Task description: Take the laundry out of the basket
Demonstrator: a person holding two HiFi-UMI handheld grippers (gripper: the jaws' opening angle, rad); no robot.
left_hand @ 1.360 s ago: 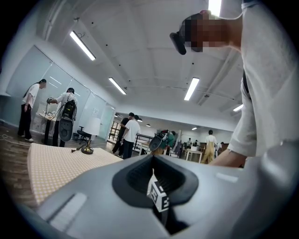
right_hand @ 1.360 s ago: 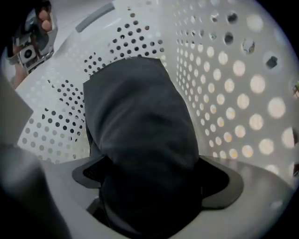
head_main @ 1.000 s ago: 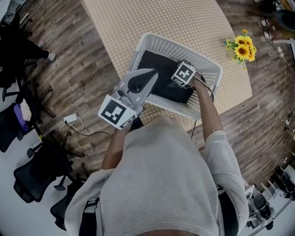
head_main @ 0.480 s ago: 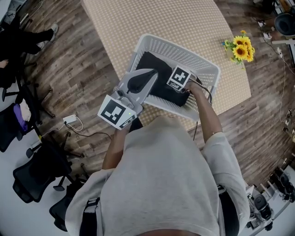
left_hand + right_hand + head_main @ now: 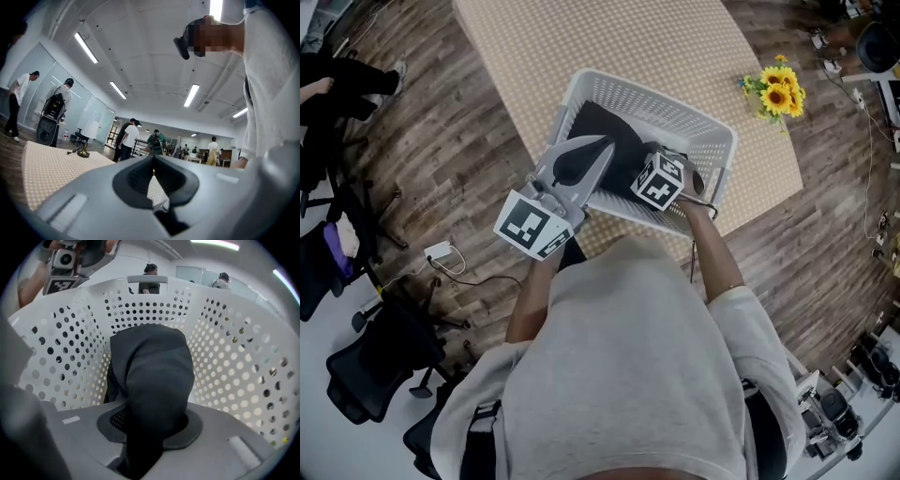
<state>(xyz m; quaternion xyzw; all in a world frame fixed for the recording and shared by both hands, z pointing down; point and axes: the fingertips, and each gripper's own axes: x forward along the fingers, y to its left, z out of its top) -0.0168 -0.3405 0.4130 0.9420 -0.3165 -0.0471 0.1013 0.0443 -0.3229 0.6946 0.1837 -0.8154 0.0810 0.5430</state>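
Note:
A white perforated laundry basket (image 5: 713,139) stands on the beige checked table (image 5: 581,37). Black laundry (image 5: 605,131) lies inside it. My right gripper (image 5: 645,169) points steeply down into the basket near its front wall. Its jaws have just been closing and are shut on a fold of the black garment (image 5: 154,376), which hangs up out of the jaws against the basket wall (image 5: 234,357). My left gripper (image 5: 606,143) is held level over the basket's near-left rim, jaws together (image 5: 153,171) with nothing in them.
A bunch of sunflowers (image 5: 773,94) stands at the table's right edge. Office chairs (image 5: 366,366) and a white charger with cable (image 5: 439,251) are on the wooden floor to the left. Several people stand far off (image 5: 129,138).
The right gripper has risen and drawn toward the basket's front wall, closing on the black garment and lifting a fold of it. The left gripper has stayed put.

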